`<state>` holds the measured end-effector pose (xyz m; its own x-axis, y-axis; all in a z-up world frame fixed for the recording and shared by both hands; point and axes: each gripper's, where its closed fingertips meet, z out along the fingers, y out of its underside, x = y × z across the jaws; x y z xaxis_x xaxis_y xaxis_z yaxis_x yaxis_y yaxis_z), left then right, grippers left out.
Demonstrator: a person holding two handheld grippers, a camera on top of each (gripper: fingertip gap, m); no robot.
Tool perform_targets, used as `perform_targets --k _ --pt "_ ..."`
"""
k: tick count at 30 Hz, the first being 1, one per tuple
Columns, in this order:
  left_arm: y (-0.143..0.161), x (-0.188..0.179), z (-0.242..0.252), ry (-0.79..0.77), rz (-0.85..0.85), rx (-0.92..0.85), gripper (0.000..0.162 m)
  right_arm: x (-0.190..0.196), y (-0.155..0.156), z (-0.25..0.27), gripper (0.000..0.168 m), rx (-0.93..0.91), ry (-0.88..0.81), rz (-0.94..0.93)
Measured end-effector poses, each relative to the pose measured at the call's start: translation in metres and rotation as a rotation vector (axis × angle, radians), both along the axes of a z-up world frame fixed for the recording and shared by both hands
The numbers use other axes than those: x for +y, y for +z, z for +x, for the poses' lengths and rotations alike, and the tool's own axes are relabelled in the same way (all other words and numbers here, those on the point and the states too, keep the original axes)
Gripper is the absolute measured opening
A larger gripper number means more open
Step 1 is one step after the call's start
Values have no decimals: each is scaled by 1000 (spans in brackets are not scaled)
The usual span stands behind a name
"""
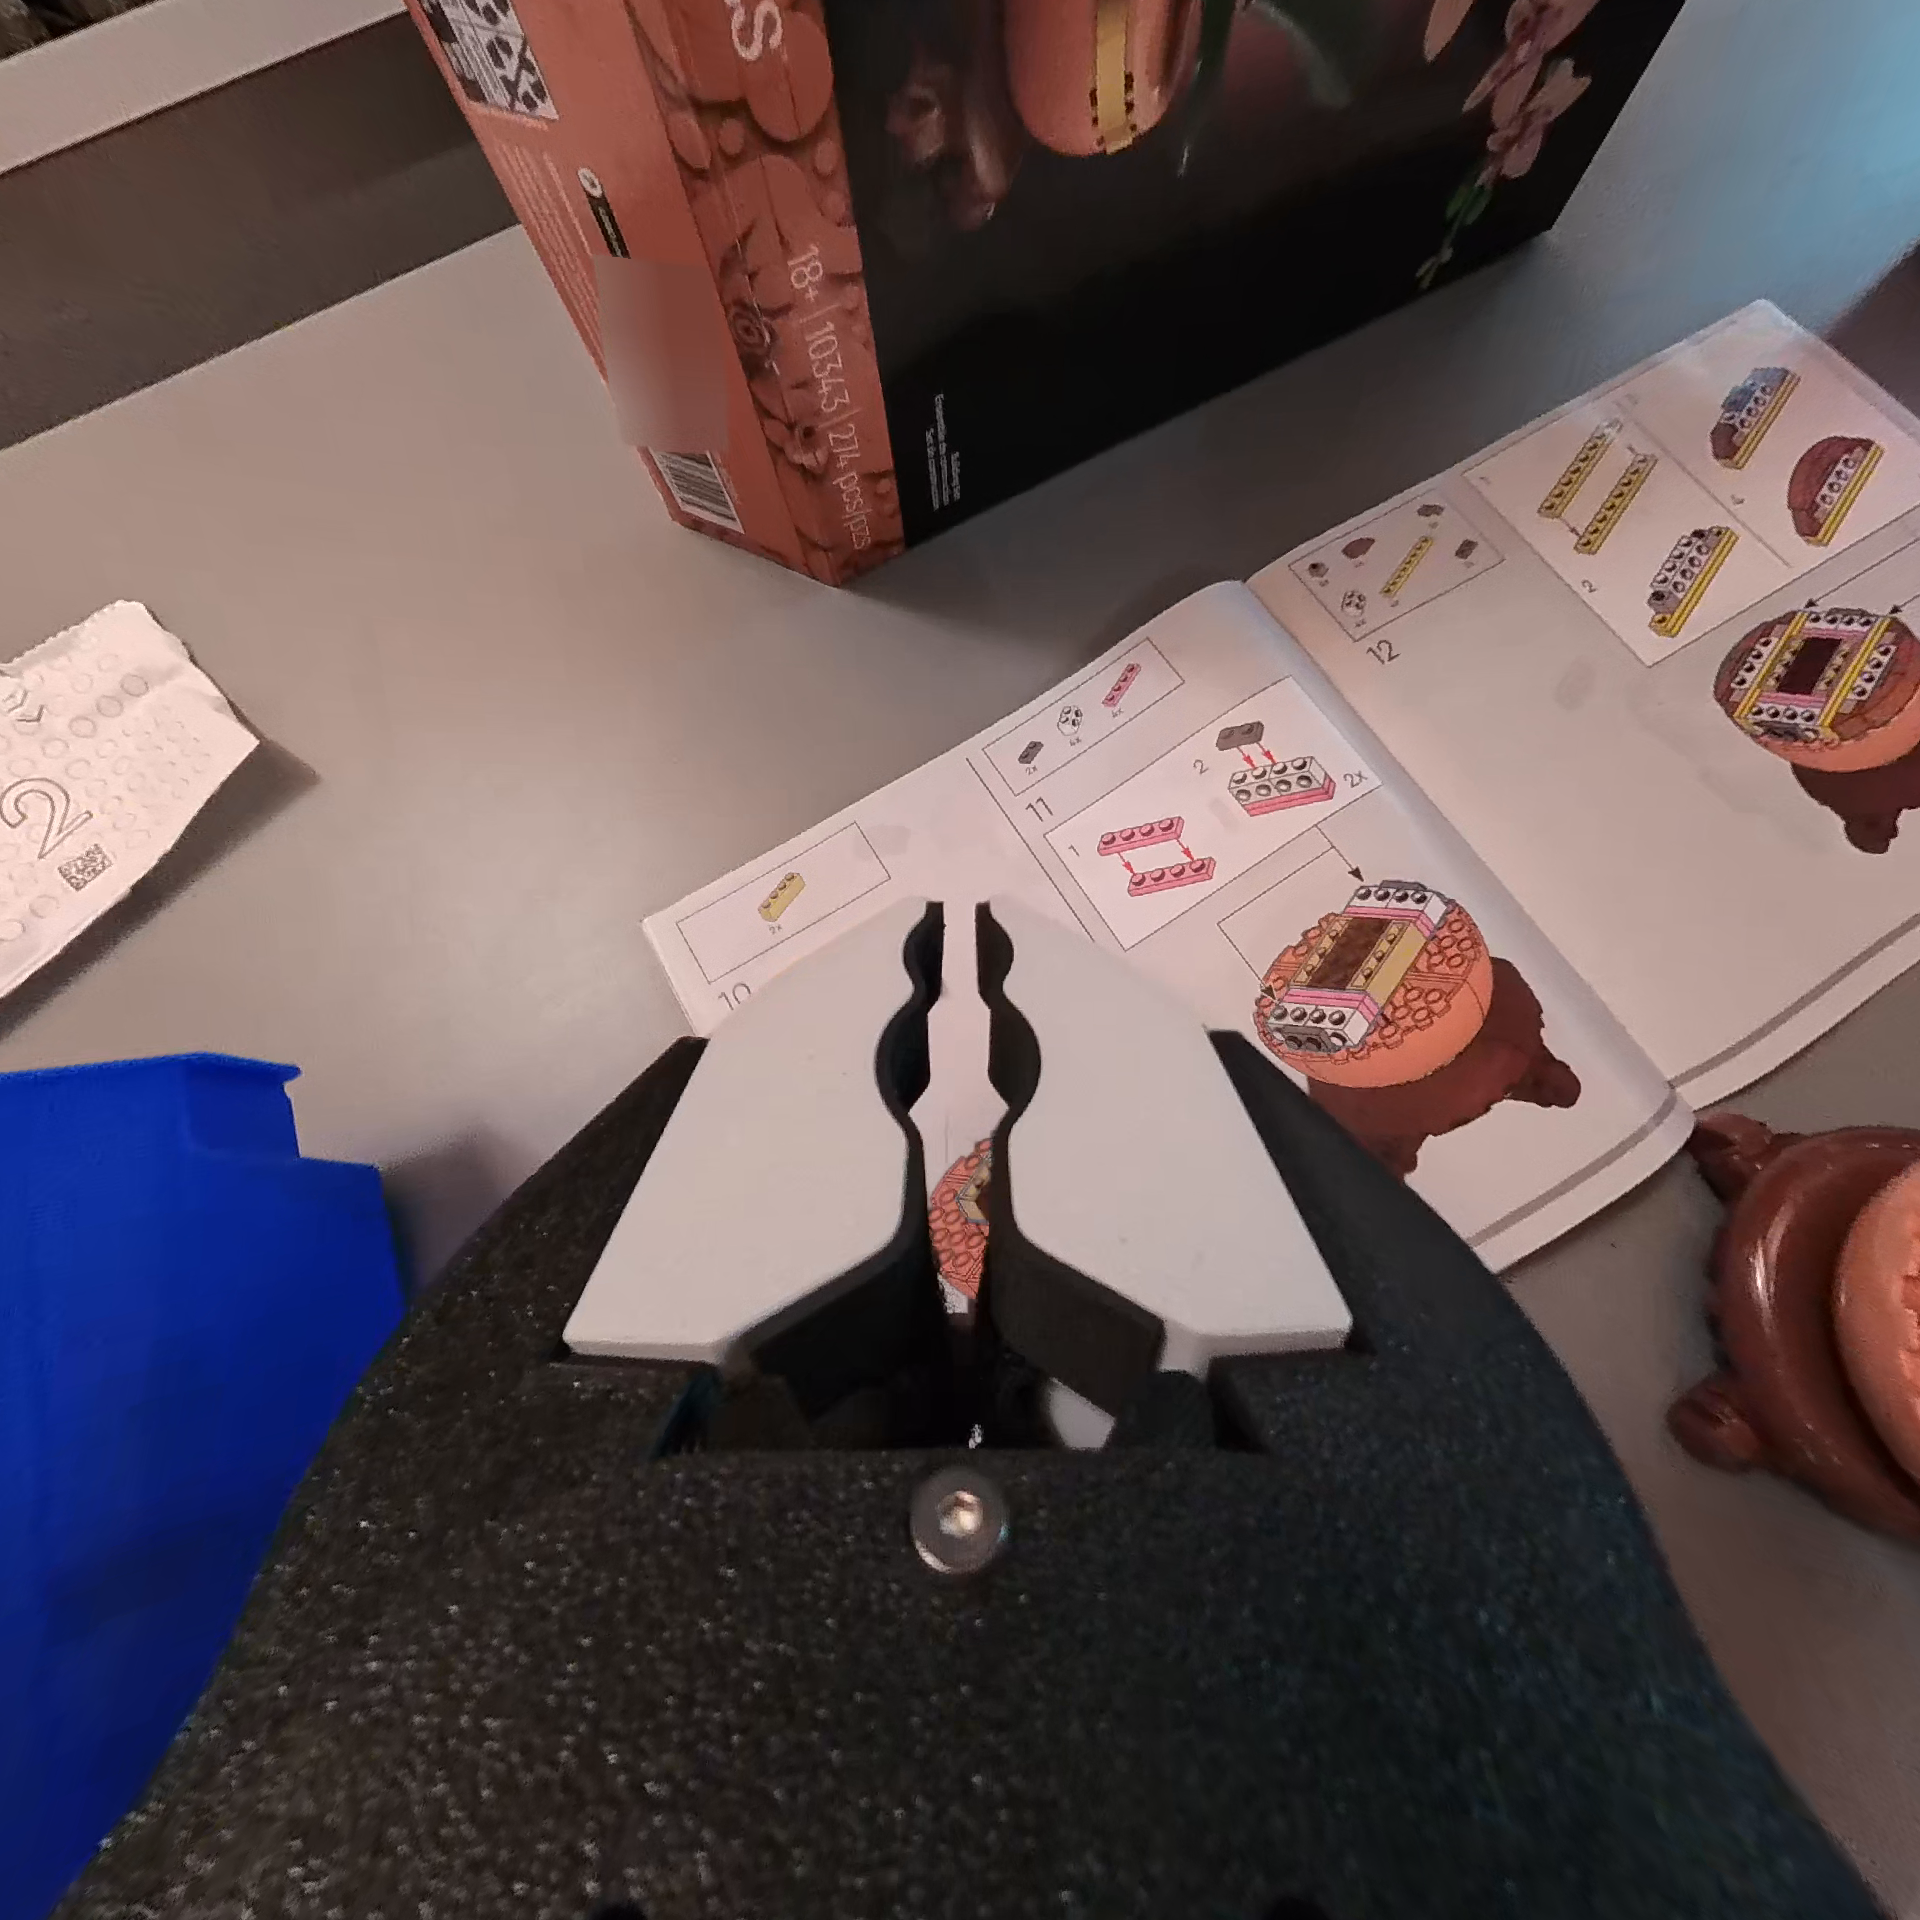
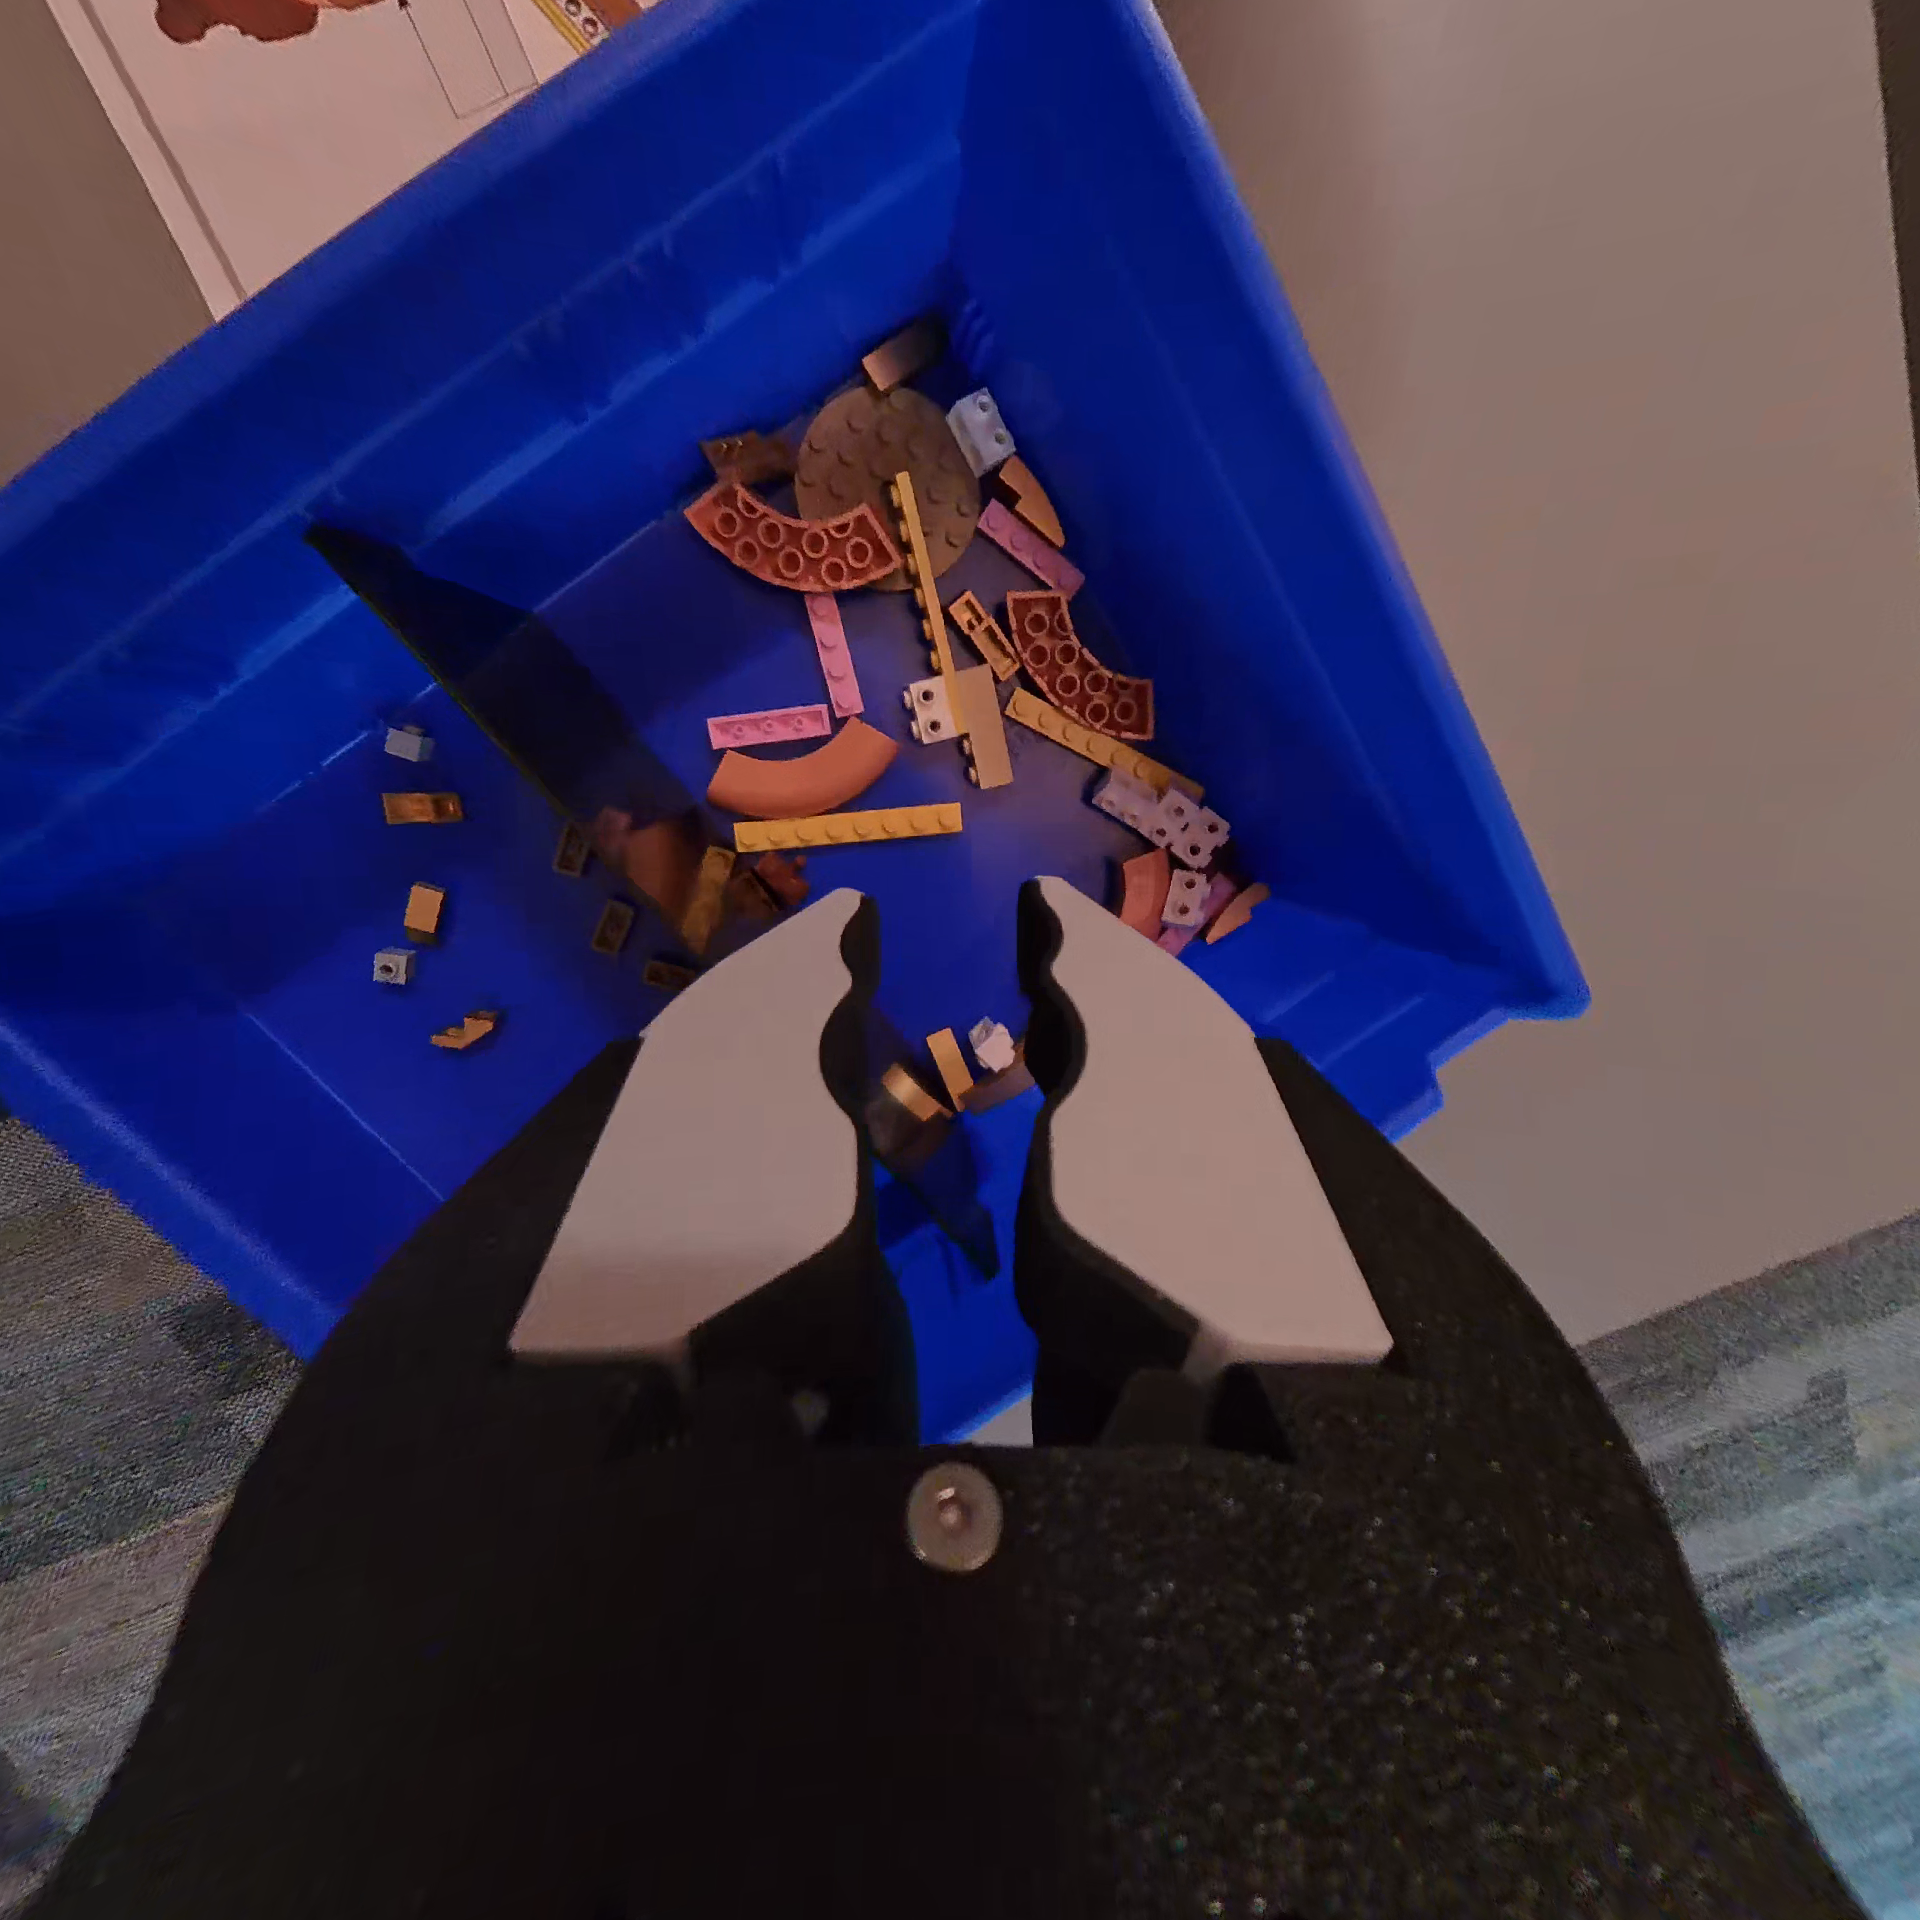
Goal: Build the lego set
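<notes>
My left gripper (image 1: 961, 914) is shut and empty, hovering over the open instruction booklet (image 1: 1351, 831) on the grey table. The part-built brown and salmon pot model (image 1: 1829, 1340) stands at the right edge of the left wrist view. My right gripper (image 2: 940, 904) is open and empty above the blue bin (image 2: 1195, 312). Loose bricks lie on the bin floor: a long yellow plate (image 2: 847, 829), a salmon arc (image 2: 800, 779), pink plates (image 2: 769, 727), brown curved plates (image 2: 800, 540), a dark round plate (image 2: 883, 468) and small white bricks (image 2: 1174, 821).
The set's box (image 1: 1039, 260) stands upright behind the booklet. A crumpled white numbered bag (image 1: 94, 790) lies at the left. The blue bin's corner (image 1: 156, 1299) shows at lower left in the left wrist view. Carpet (image 2: 1766, 1455) lies below the table edge. Across from one pair of fingers to the other is roughly 50 cm. The right tips stand about 9 cm off the long yellow plate (image 2: 847, 829).
</notes>
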<state>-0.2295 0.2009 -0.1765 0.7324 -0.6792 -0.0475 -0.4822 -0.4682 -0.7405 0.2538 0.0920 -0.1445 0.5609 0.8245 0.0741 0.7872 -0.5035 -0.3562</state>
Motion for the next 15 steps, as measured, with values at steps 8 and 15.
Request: perform_targets --k 8,15 --pt "0 7 2 1 4 24 6 9 -26 -20 27 31 65 -40" --pt "-8 6 1 4 -10 47 6 9 -17 -13 27 10 40 -7"
